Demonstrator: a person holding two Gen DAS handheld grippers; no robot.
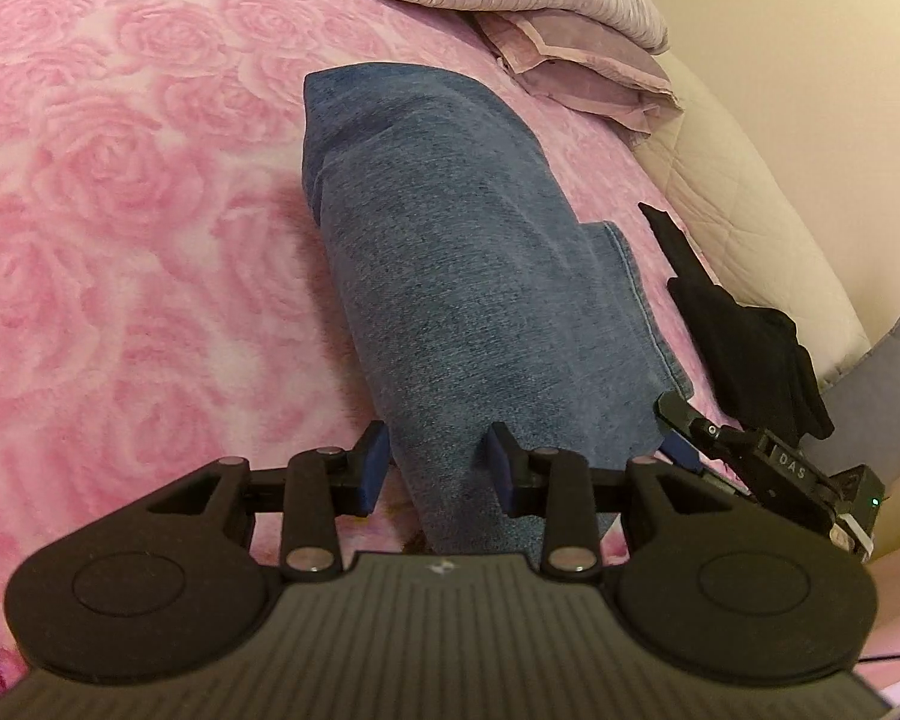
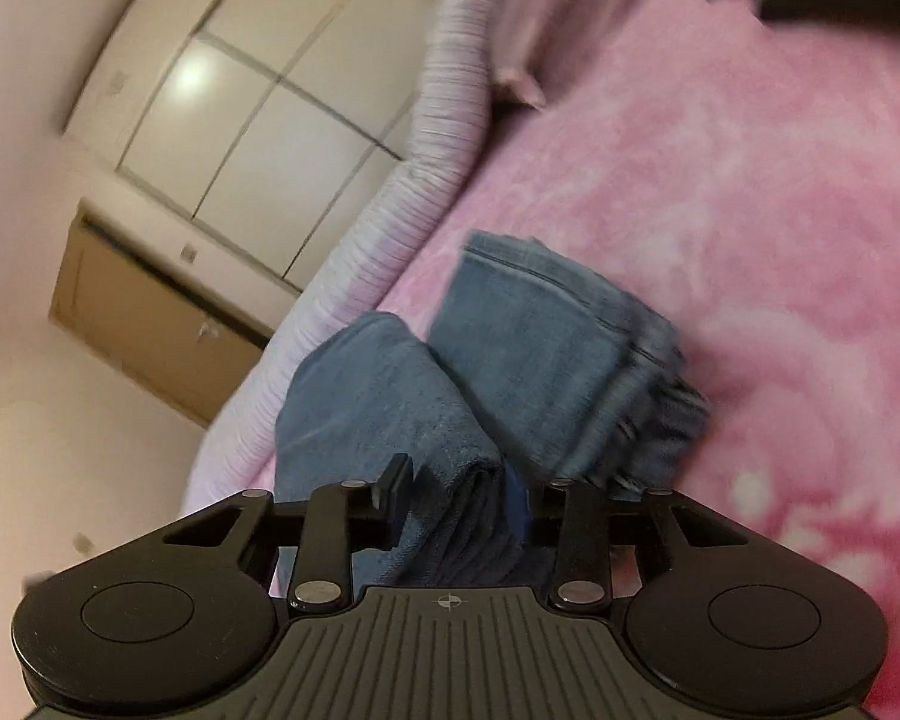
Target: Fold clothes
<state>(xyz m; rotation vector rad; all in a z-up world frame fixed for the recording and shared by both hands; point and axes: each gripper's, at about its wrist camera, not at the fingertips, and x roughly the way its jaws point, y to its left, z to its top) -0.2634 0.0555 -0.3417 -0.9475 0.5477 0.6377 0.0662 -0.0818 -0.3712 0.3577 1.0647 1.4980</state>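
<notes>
In your left wrist view, the folded jeans (image 1: 450, 276) lie mid-frame on the pink blanket (image 1: 120, 240), and your left gripper (image 1: 435, 468) clamps their near end. In your right wrist view, your right gripper (image 2: 456, 507) bites the jeans' (image 2: 390, 396) folded layers at lower centre.

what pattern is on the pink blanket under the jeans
Large pink roses on the blanket; clearest in the left wrist view, under the folded jeans.
</notes>
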